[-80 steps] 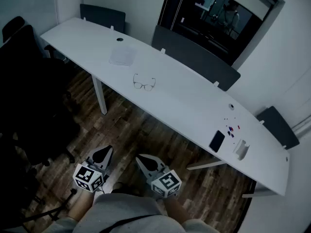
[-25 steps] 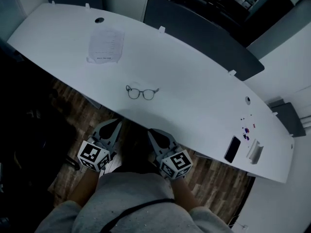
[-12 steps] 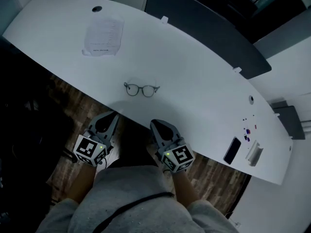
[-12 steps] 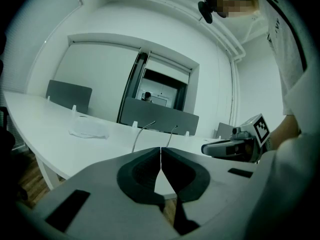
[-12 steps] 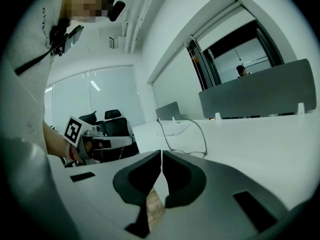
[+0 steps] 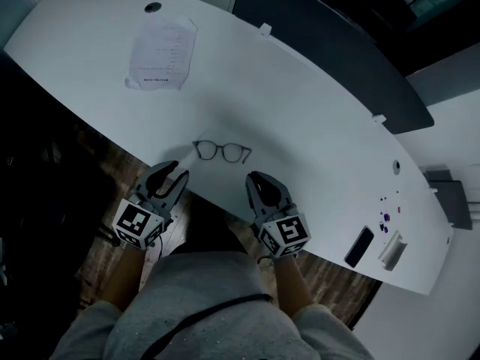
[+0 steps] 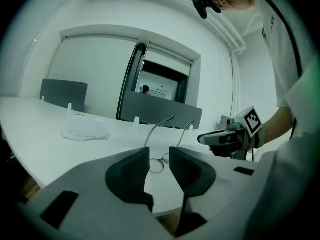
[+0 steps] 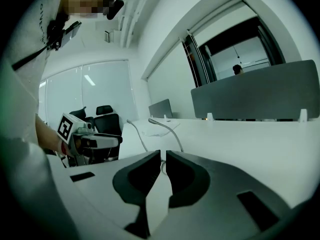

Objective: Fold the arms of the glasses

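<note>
Thin dark-framed glasses (image 6: 222, 151) lie on the white table (image 6: 315, 141) close to its near edge, arms unfolded and pointing away from me. My left gripper (image 6: 176, 172) sits just left of and before them; its jaws have just been opening and stand apart with nothing between them. In the left gripper view the glasses (image 7: 158, 163) show beyond the left gripper (image 7: 159, 156). My right gripper (image 6: 259, 180) is at the table edge right of the glasses, shut and empty. In the right gripper view the glasses' arms (image 8: 170, 132) rise past the right gripper (image 8: 163, 156).
A printed sheet of paper (image 6: 160, 53) lies far left on the table. A dark phone (image 6: 357, 247) and a white object (image 6: 391, 250) lie at the right end. A dark partition (image 6: 330, 43) runs along the far edge. An office chair (image 8: 106, 118) stands to the left.
Both grippers have moved forward to the table's near edge, one on each side of the glasses. The left gripper's jaws have parted; the right's stay together.
</note>
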`<state>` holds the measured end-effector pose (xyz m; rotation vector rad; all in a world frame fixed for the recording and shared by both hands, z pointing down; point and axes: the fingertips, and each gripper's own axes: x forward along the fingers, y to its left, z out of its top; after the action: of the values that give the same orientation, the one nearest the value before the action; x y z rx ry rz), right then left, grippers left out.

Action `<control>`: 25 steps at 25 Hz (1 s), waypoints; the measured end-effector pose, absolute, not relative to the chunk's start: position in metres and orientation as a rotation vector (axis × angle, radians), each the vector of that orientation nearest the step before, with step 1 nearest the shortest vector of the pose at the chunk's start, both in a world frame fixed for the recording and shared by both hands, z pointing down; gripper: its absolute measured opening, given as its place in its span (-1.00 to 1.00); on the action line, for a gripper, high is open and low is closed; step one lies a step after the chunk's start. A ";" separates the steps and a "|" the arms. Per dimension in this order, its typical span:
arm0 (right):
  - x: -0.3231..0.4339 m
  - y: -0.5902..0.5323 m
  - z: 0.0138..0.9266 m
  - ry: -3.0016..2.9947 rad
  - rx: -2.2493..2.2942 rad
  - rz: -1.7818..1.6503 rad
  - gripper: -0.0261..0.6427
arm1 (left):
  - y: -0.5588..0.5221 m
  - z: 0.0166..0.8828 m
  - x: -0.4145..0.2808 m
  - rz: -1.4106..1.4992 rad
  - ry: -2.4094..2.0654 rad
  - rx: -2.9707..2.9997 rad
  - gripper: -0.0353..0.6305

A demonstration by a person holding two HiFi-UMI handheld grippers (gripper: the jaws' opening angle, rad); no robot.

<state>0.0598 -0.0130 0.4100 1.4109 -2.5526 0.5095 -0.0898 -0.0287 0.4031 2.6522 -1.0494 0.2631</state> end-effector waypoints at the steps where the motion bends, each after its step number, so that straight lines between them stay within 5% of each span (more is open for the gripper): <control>1: 0.063 -0.019 0.412 -2.543 1.411 0.507 -0.85 | -0.035 0.404 -0.088 0.271 -1.053 2.653 -0.53; 4: 0.068 -0.037 0.418 -2.529 1.397 0.511 -0.70 | -0.053 0.405 -0.085 0.280 -1.066 2.666 -0.53; 16: 0.058 -0.080 0.425 -2.443 1.215 0.173 -0.66 | -0.095 0.420 -0.066 0.482 -1.031 2.782 -0.54; 25: 0.059 -0.093 0.430 -2.427 1.203 0.101 -0.76 | -0.108 0.423 -0.062 0.391 -1.017 2.693 -0.79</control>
<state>0.0594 -0.0927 0.4300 1.2028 -2.4274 0.1005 -0.0621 -0.1083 0.4228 2.6935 -1.0170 0.3910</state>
